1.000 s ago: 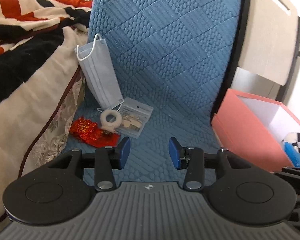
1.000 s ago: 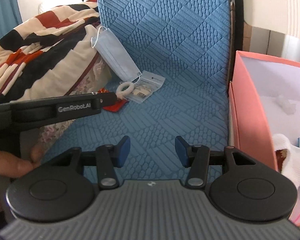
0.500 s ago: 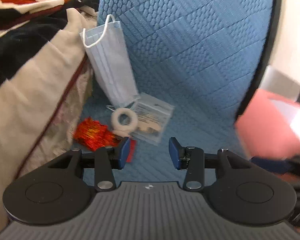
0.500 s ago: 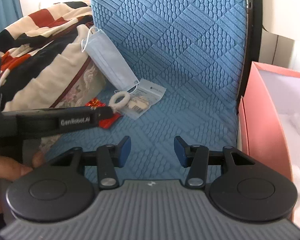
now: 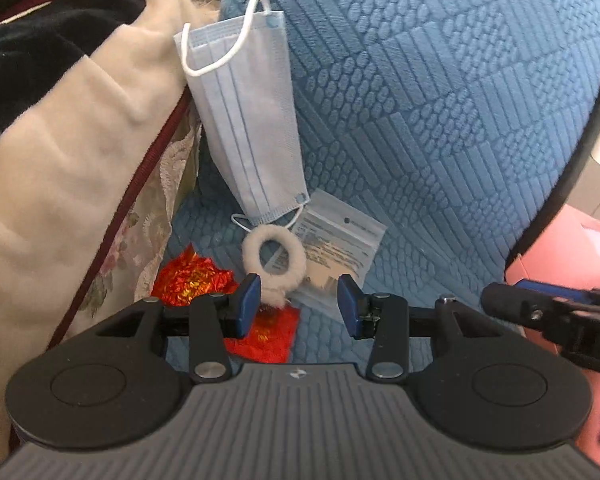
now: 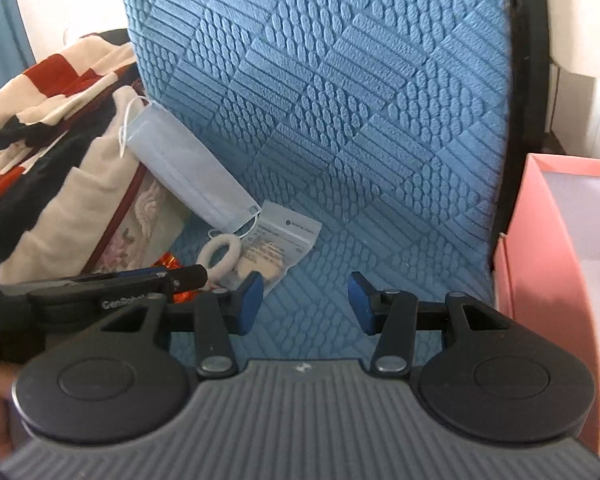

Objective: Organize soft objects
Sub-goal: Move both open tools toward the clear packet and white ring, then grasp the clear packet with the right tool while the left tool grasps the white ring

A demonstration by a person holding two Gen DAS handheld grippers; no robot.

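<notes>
The left gripper (image 5: 298, 300), jaws wide and empty, hovers just short of the fluffy ring (image 5: 273, 267) (likely a hair tie), which lies on the clear packet (image 5: 336, 248) below the face mask (image 5: 244, 120). Closing now could snag the packet too.

Things around us, on the blue seat

We see a blue textured cushion (image 5: 440, 120), a striped blanket (image 6: 56, 92) and a clear plastic packet (image 5: 336, 248).

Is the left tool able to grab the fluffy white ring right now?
Probably yes. The left tool is open, and the fluffy white ring lies just ahead by its left finger, with nothing between them. The ring rests partly on the clear packet, which might get pinched too.
</notes>
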